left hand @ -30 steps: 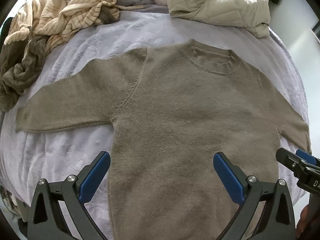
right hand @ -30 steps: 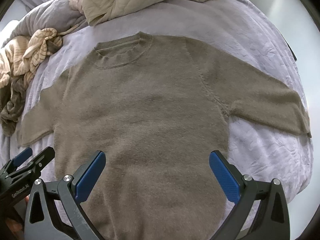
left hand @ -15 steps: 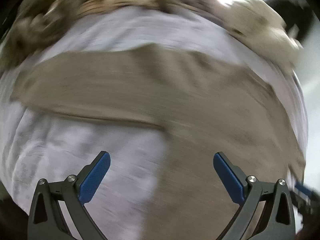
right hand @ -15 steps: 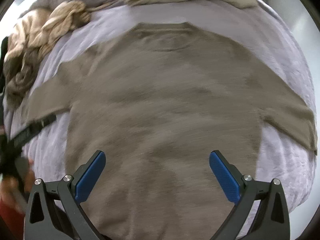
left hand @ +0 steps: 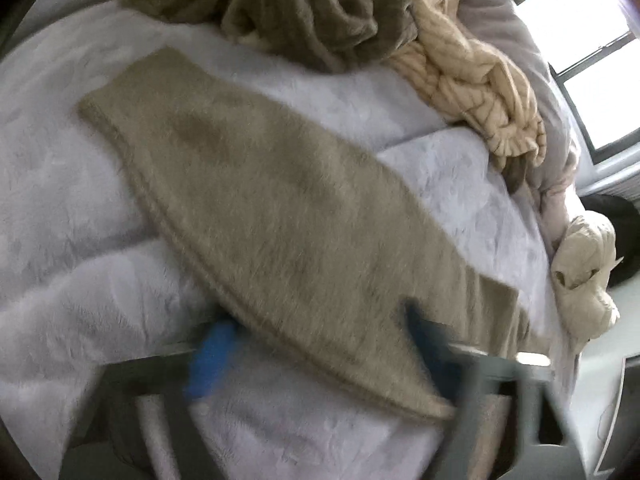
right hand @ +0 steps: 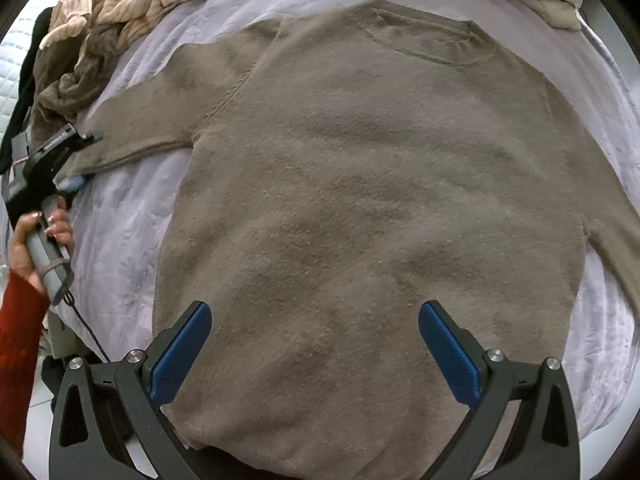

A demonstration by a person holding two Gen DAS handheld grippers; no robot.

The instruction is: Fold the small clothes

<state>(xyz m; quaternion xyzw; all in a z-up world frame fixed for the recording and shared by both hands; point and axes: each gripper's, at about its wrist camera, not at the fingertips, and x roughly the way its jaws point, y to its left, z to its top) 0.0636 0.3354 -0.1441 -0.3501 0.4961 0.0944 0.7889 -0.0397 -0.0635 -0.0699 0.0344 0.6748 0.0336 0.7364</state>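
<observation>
The right wrist camera is looking down from fairly high over the foot of the bed (right hand: 132, 208), facing toward the sweater's collar (right hand: 424, 36), so the whole taupe sweater (right hand: 380, 200) is filling its view between the wide-set blue fingers (right hand: 180, 354). The left wrist camera is sitting much lower and closer, pointing along the sweater's sleeve (left hand: 272, 208) toward the heap of crumpled clothes (left hand: 340, 12) and a window (left hand: 592, 52); its picture is smearing with motion. Both views are sharing that sleeve (right hand: 160, 120), the clothes heap (right hand: 120, 16) and the pale bed cover (left hand: 72, 240).
</observation>
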